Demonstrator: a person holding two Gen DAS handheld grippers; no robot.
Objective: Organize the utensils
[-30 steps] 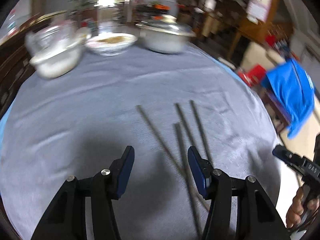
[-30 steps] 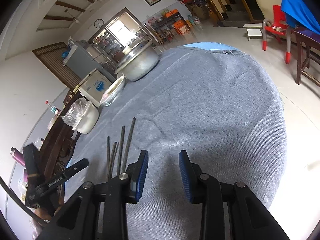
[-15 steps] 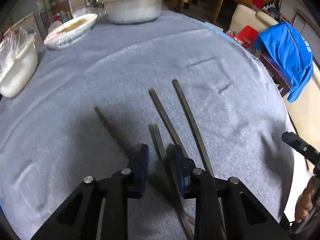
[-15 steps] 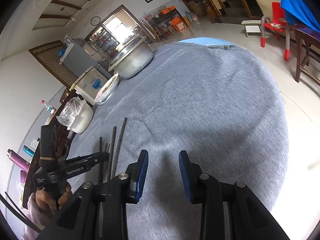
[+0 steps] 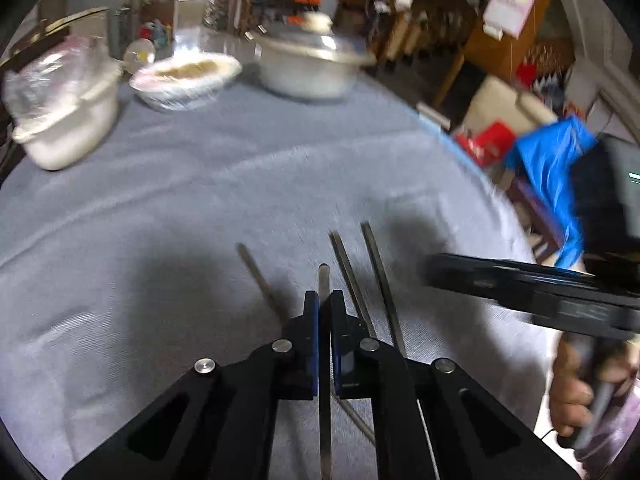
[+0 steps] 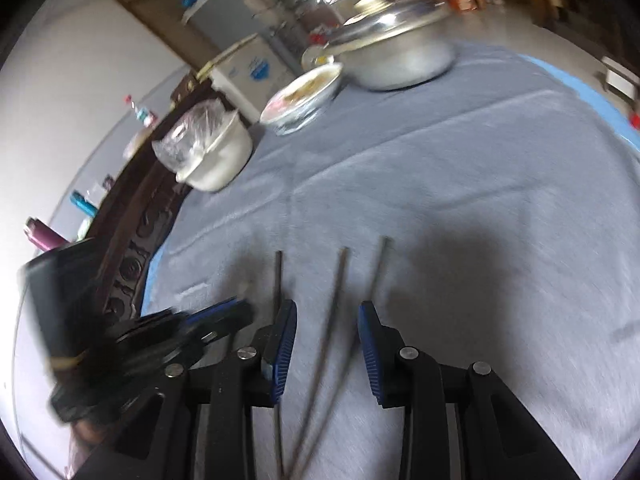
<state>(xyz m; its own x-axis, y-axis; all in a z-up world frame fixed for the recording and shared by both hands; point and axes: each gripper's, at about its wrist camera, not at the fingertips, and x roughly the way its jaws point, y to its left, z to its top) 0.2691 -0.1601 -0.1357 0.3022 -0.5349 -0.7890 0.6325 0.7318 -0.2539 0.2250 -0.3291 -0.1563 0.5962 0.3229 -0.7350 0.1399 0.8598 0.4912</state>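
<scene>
Several dark metal chopsticks lie on the grey tablecloth point(image 5: 200, 200). My left gripper point(image 5: 324, 304) is shut on one chopstick point(image 5: 324, 280), which sticks out forward between its blue pads. Three more chopsticks lie on the cloth beside it: one to the left point(image 5: 260, 280) and two to the right point(image 5: 352, 280), point(image 5: 380, 272). In the right wrist view my right gripper point(image 6: 327, 320) is open and low over the cloth, with one chopstick point(image 6: 332, 312) running between its fingers, another point(image 6: 278, 280) by its left finger and a third point(image 6: 378, 264) just ahead. The left gripper point(image 6: 208, 316) shows at the left.
A lidded metal pot point(image 5: 312, 68), a covered bowl of food point(image 5: 184, 76) and a white pot wrapped in plastic point(image 5: 64, 120) stand at the far side. A dark carved wooden edge point(image 6: 132, 240) runs along the left. Chairs and blue cloth point(image 5: 552, 168) stand beyond the table's right edge.
My left gripper has closed on one chopstick and lifted it. My right gripper has swung left and come down over the remaining chopsticks, staying open.
</scene>
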